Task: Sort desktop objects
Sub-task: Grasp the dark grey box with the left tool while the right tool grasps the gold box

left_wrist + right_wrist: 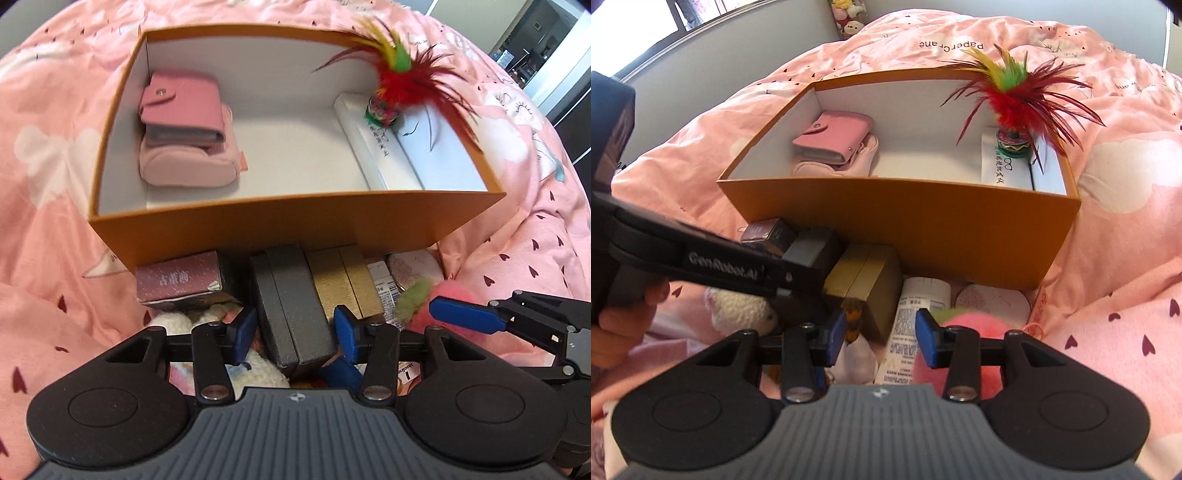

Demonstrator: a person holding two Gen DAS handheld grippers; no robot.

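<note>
2 grippers angled down, left gripper [295, 328] fingers apart astride grey box [291, 310]

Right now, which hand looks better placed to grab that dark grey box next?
Probably the left. Its tongs stand open right over the dark grey box, one finger on each side. The right tongs hover over the white tube and pink plush, further from that box.
</note>
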